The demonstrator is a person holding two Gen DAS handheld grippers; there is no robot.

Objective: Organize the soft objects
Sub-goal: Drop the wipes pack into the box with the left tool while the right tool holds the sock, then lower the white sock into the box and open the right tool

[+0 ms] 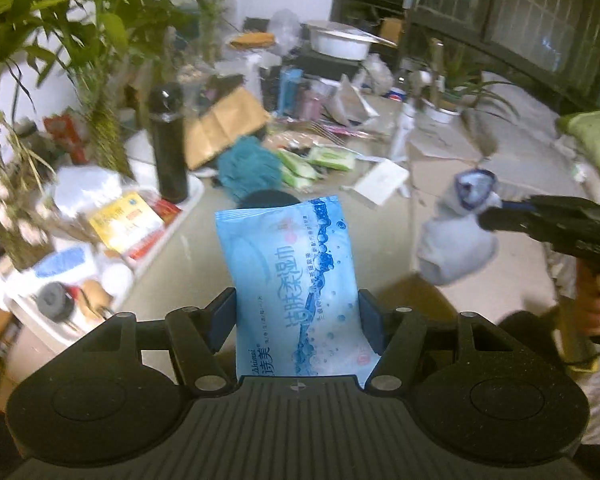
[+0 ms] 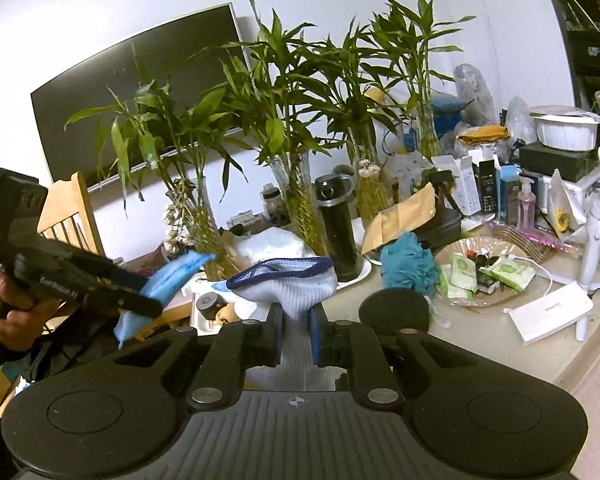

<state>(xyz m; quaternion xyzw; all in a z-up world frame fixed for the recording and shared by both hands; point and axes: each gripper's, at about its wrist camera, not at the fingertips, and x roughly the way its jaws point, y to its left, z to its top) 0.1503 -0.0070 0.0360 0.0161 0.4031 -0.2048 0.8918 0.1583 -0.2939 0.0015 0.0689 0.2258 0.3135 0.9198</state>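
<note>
My left gripper point(image 1: 297, 312) is clamped on the blue wet-wipe packet point(image 1: 296, 280), held upright above the table point(image 1: 188, 256) in front of the black flask point(image 1: 168, 144), while my right gripper point(image 2: 295, 326) pinches a white sock point(image 2: 288, 280), right of the flask.

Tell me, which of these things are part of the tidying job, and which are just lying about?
In the job:
blue wet-wipes pack, held in the left gripper
pale sock, held in the right gripper

Lying about:
black flask
teal bath puff
bamboo plants
white box
</note>
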